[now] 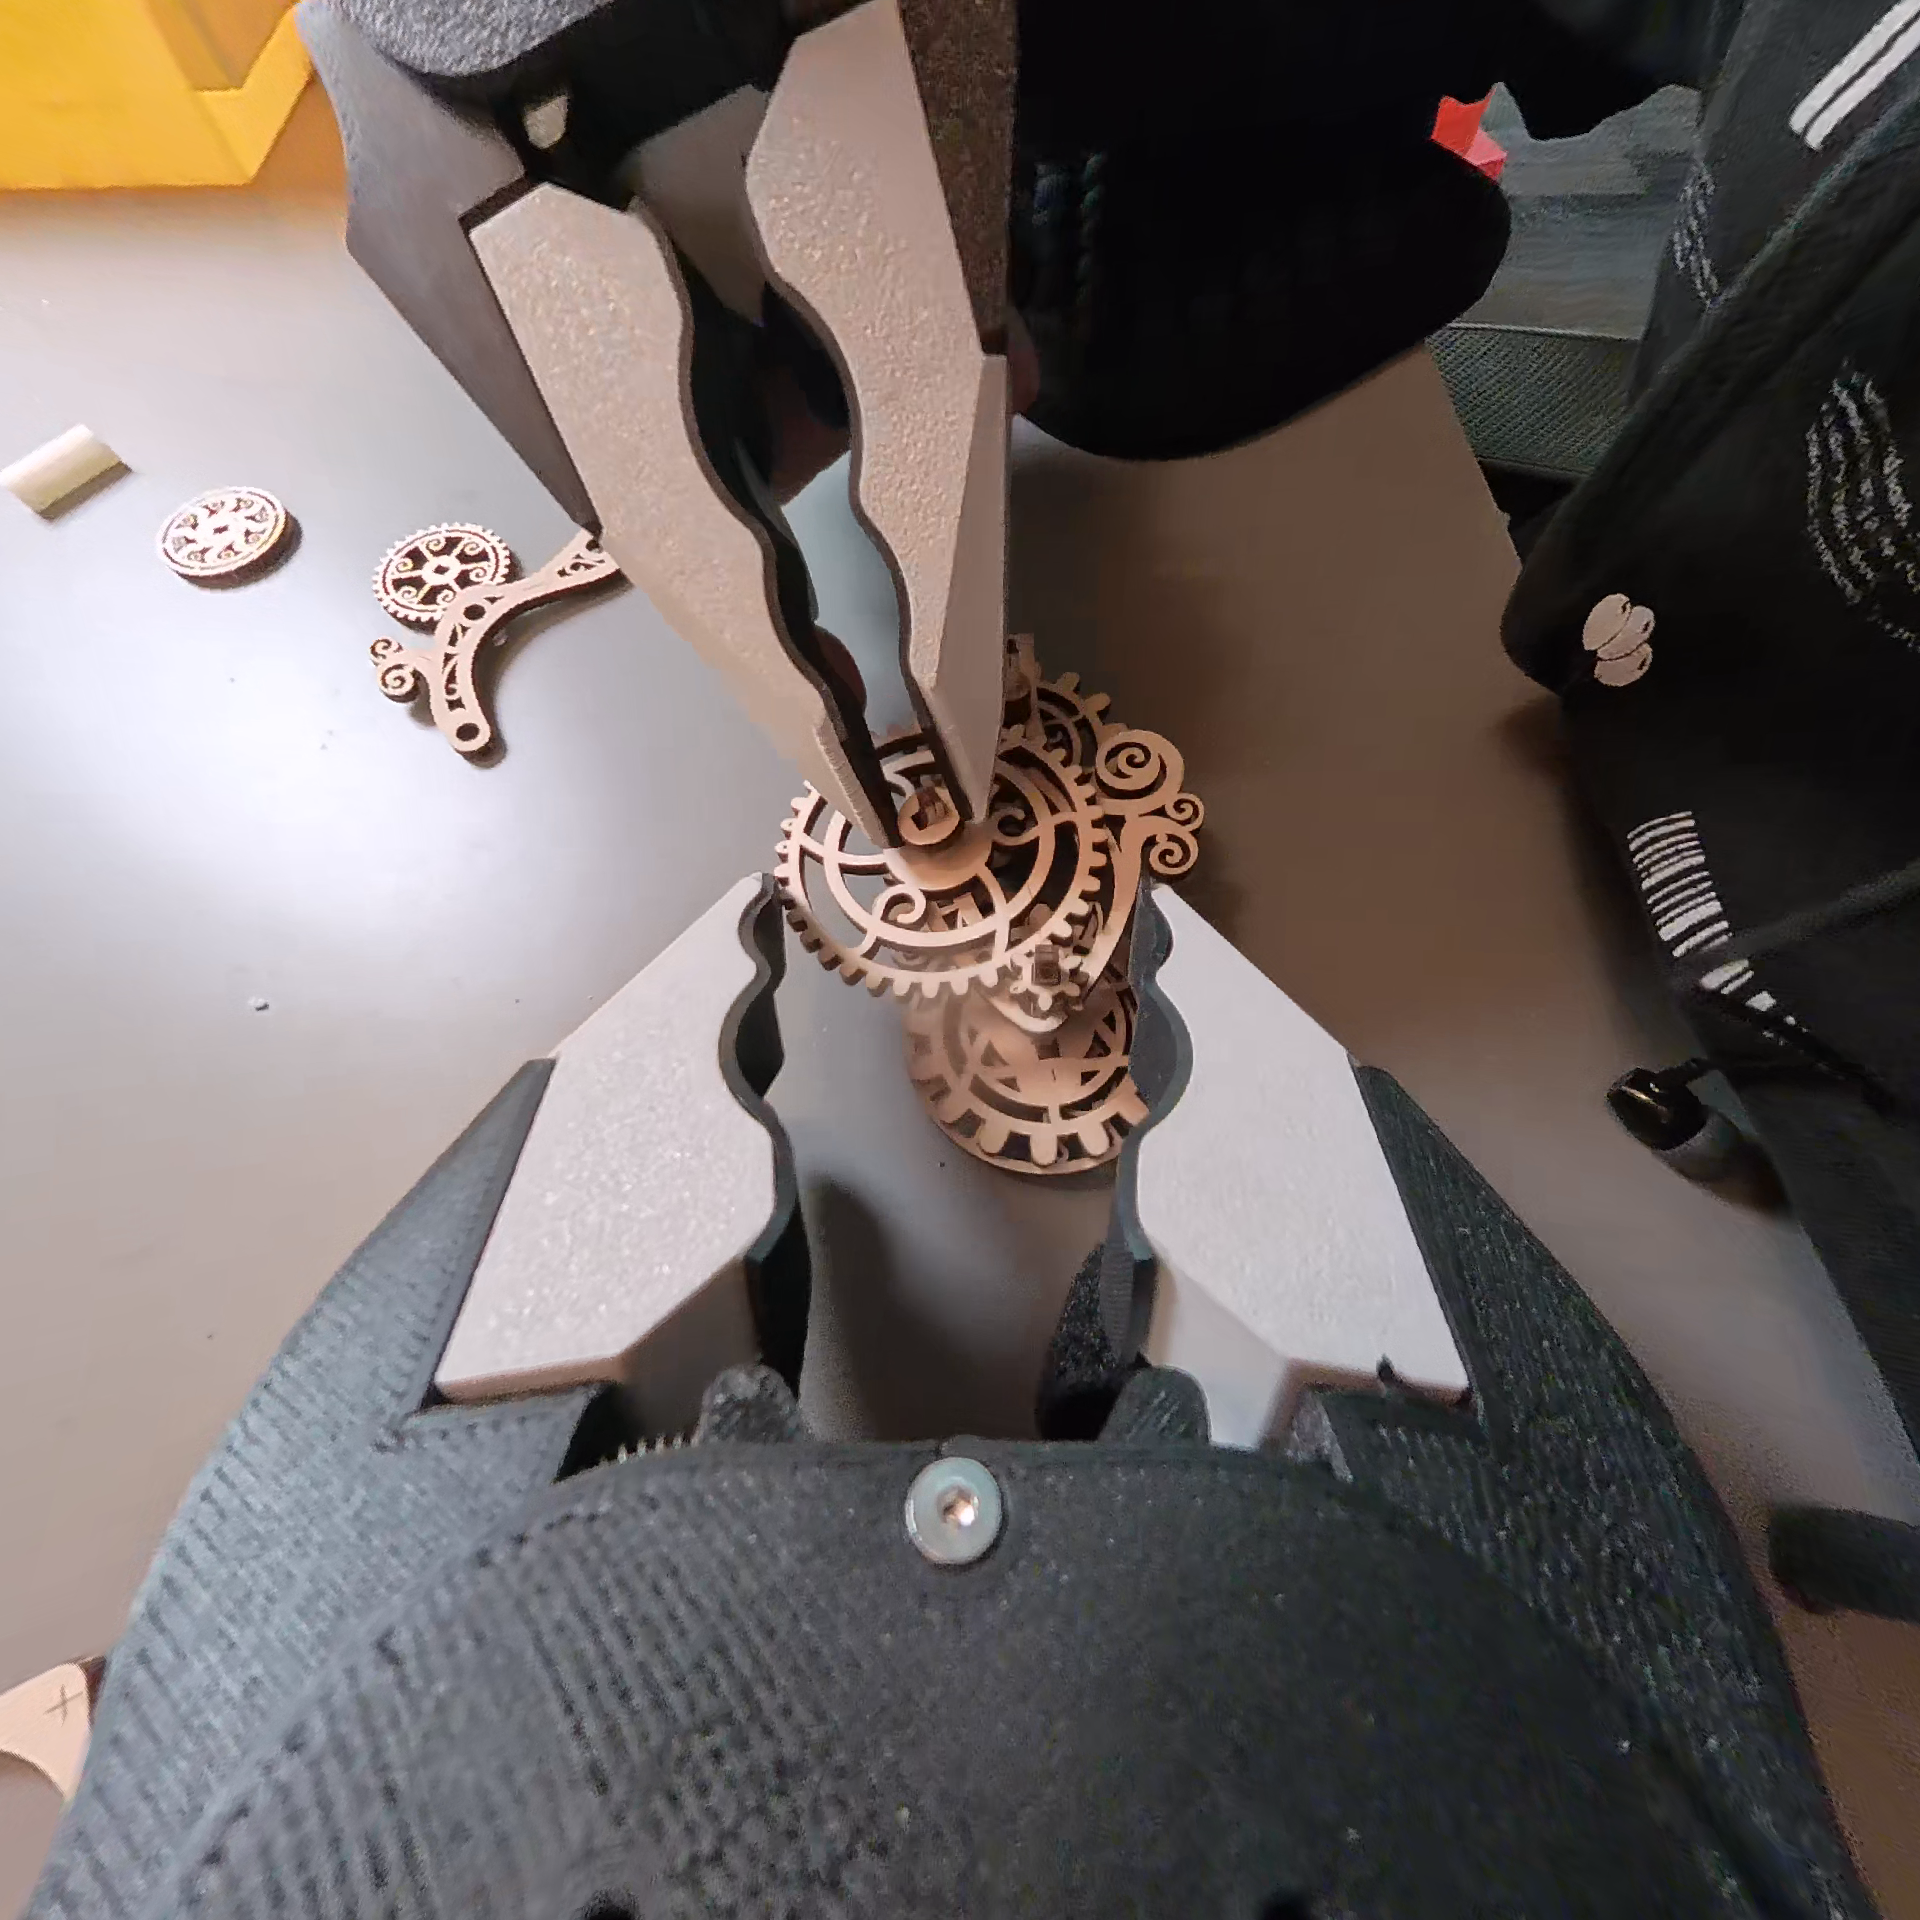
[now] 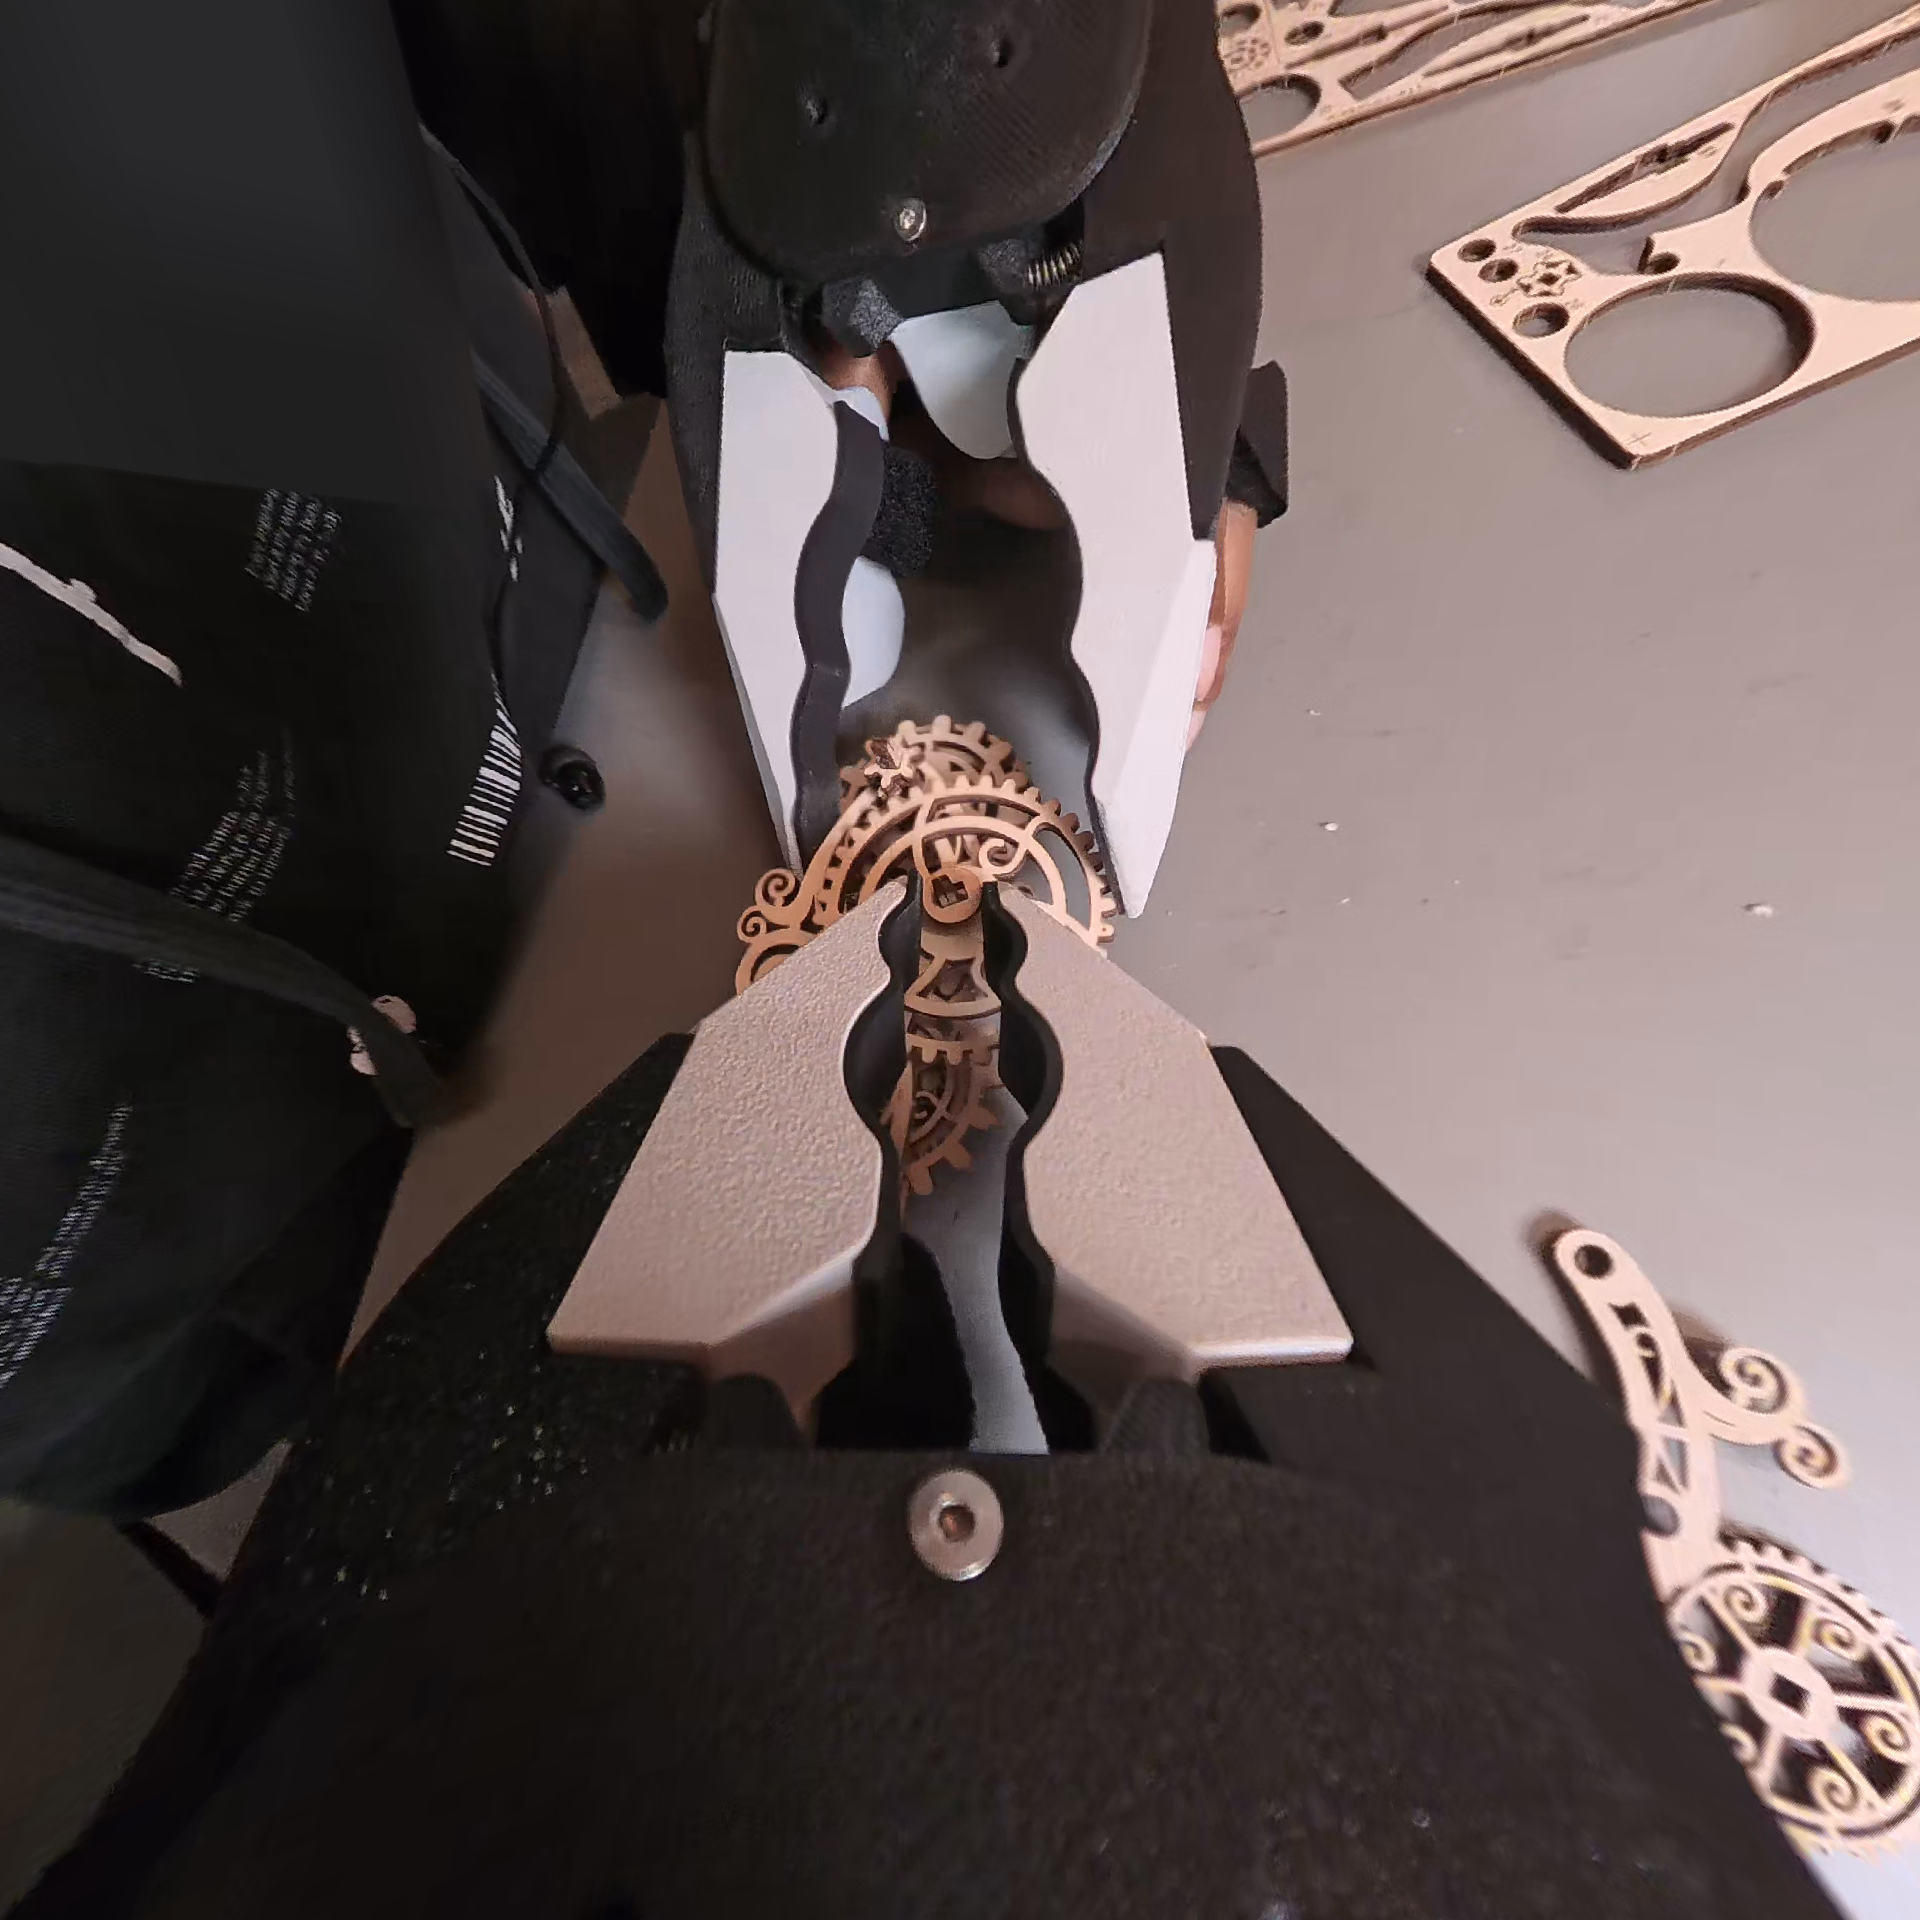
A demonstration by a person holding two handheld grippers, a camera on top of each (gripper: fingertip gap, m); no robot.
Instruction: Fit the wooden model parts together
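A wooden gear assembly (image 1: 997, 935) stands upright on the grey table (image 1: 312, 987). It also shows in the right wrist view (image 2: 935, 831). My left gripper (image 1: 956, 899) has its jaws spread wide around the assembly, and its pads (image 1: 1148, 997) touch the frame on one side and the large gear's (image 1: 831, 935) rim on the other. From above, my right gripper (image 2: 948, 899) is shut on the small round wooden hub (image 2: 948, 896) at the centre of the large gear. The hub and the right gripper (image 1: 925, 821) also show in the left wrist view.
A loose wooden disc (image 1: 223, 535), a small gear with a curved scroll arm (image 1: 447, 623) and a white block (image 1: 62, 468) lie to the left. Punched-out wooden sheets (image 2: 1683, 312) lie at the far side. A black bag (image 1: 1766, 520) lies close beside the assembly. A yellow box (image 1: 135, 94) stands at the back. Only a small space, under 4 cm, lies between the two pairs of fingers.
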